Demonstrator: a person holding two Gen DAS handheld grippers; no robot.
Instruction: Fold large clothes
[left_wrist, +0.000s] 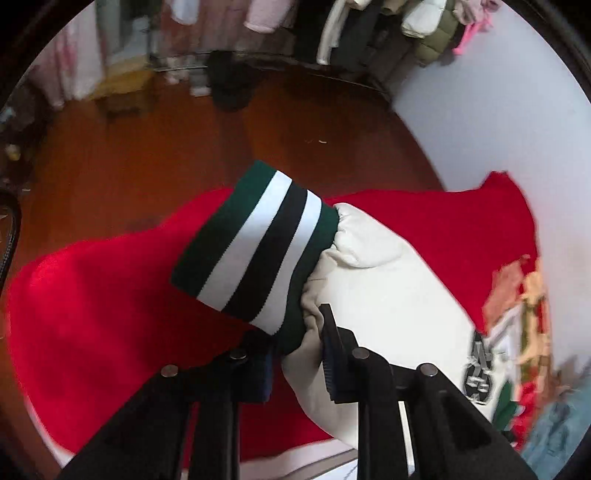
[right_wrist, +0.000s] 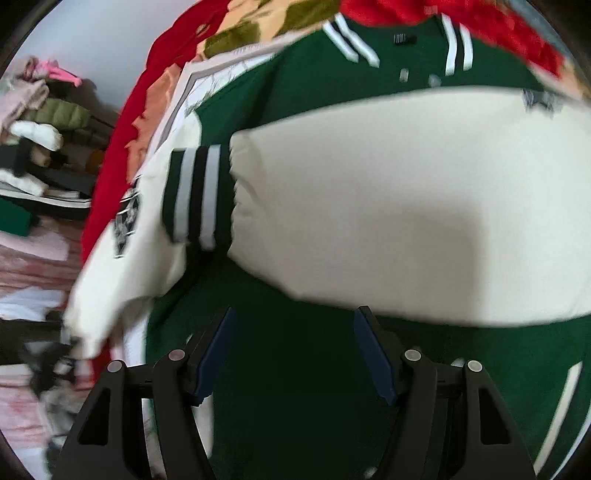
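Note:
A green varsity jacket (right_wrist: 303, 387) with cream sleeves lies spread on a red blanket (left_wrist: 92, 295). My left gripper (left_wrist: 299, 354) is shut on a cream sleeve (left_wrist: 369, 295) just behind its green, white and black striped cuff (left_wrist: 255, 251), and holds it above the blanket. My right gripper (right_wrist: 291, 350) is open and empty over the jacket's green body. One cream sleeve (right_wrist: 406, 206) lies folded across the chest with its striped cuff (right_wrist: 195, 195) pointing left. The other sleeve (right_wrist: 122, 266) hangs at the left edge.
The red blanket (right_wrist: 122, 140) has a patterned part (right_wrist: 251, 33) beyond the collar. A brown wooden floor (left_wrist: 166, 147) lies past the blanket. Clothes hang on a rack (left_wrist: 369, 33) by a pale wall (left_wrist: 498, 110). Stacked clothes (right_wrist: 40, 129) sit at the left.

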